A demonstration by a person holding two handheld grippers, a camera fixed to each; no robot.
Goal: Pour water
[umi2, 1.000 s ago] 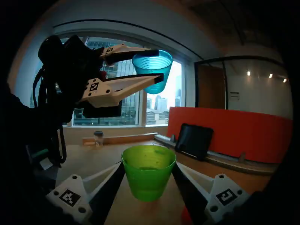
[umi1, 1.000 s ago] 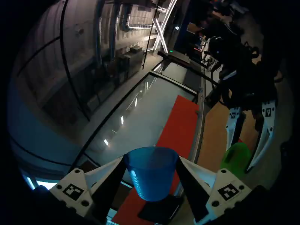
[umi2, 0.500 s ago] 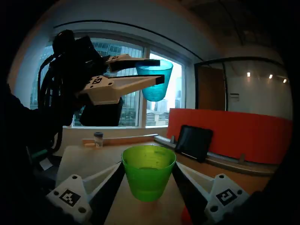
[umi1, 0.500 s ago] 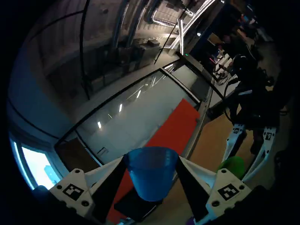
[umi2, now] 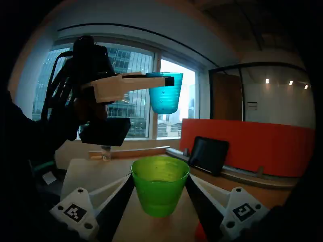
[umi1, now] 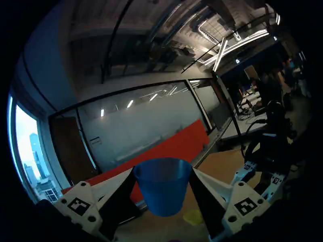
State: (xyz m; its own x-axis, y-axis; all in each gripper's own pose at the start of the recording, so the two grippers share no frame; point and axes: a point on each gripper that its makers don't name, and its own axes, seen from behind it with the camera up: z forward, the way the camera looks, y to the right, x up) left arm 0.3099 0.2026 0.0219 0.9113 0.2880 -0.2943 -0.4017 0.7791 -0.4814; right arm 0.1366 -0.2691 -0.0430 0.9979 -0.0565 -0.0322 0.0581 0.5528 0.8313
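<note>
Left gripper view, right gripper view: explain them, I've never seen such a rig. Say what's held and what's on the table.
No robot: a person holds a two-finger gripper in each hand, each carrying a fisheye camera. The left gripper view looks along the left gripper, shut on a blue cup. The right gripper view looks along the right gripper, shut on a green cup, with the blue cup upright higher up. At the wooden table far edge: a small jar and a dark tablet leaning by a red partition.
</note>
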